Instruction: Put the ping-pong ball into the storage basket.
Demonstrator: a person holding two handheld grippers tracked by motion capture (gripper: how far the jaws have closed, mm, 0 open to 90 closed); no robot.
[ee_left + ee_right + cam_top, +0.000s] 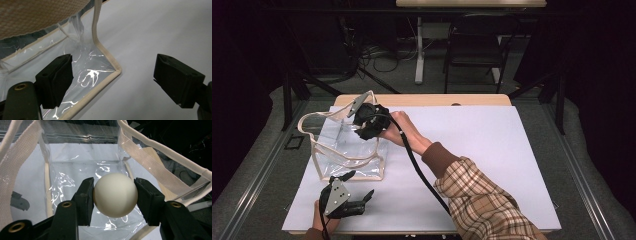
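1. Ball (pixel 115 195), white and smooth, is pinched between the two pads of the right tool (pixel 371 120), which hangs over the open mouth of the clear bag (pixel 349 150). I think a round ball held at two small places can slip out if the hand tilts or squeezes less.
2. If the ball is let go from here, it may bounce on the bag's floor below the tool and jump out again, or hit the cream rim (pixel 160 147) and fall outside.
3. The bag is soft. The woven straps (pixel 17 157) stand on both sides of the right tool, very near, so the jaws may catch one when they go out, and the bag may tip or drag.
4. The left tool (pixel 354 192) rests on the surface with its jaws spread wide and nothing between them; the bag's bottom corner (pixel 117 68) lies just ahead of it.
5. To the far side of the right tool from the bag, the white surface (pixel 492 150) is bare, with much room.
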